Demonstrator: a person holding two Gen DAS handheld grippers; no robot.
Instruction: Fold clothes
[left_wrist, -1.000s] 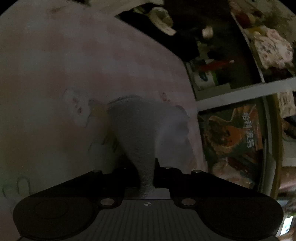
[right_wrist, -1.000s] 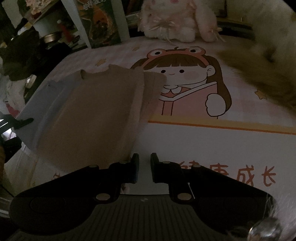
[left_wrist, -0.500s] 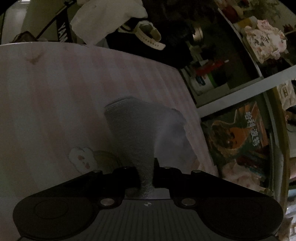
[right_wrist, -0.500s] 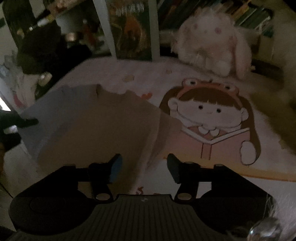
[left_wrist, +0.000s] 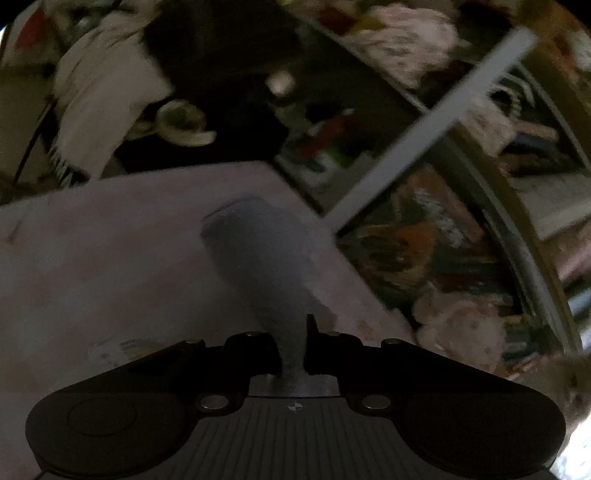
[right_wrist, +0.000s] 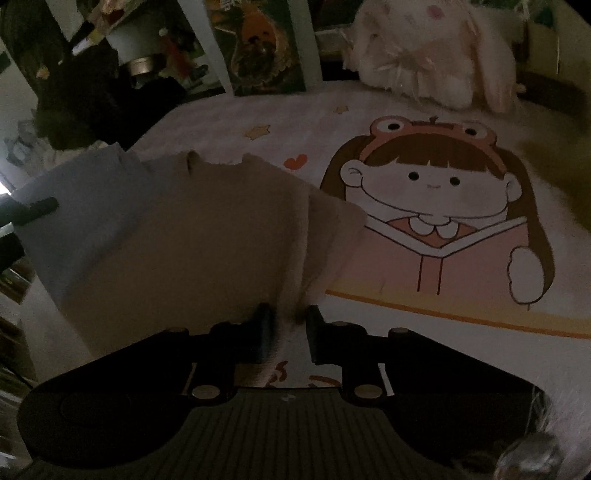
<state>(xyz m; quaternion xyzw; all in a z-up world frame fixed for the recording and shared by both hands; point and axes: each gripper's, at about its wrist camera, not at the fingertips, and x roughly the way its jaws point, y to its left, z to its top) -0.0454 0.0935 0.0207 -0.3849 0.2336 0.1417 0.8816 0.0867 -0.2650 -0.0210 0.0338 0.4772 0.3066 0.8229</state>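
The garment is seen in the left half of the right wrist view, spread as a broad, slack sheet with a beige outer panel and a pale blue-grey layer showing along its left side; a notched, collar-like edge runs along its top. It appears to be held raised over the bed so that a fold can be carried across, though this is a judgement.

In the left wrist view the same garment is shown at centre frame as a soft grey, finely knitted bunch, gathered into a narrow neck where it is clamped by the left gripper, whose jaws are drawn tight on the cloth. The fabric flares upward from the clamp, which suggests a thick, limp knit.

The right gripper is set at the garment's lower edge, at lower centre of its frame, with its jaws narrowly parted. Cloth appears to lie between them, but whether it is pinched cannot be told.

Beneath, a bedsheet of smooth printed cotton is spread flat, bearing a cartoon girl with a book. A fluffy plush rabbit is seated at the upper right, beyond the sheet's far edge.
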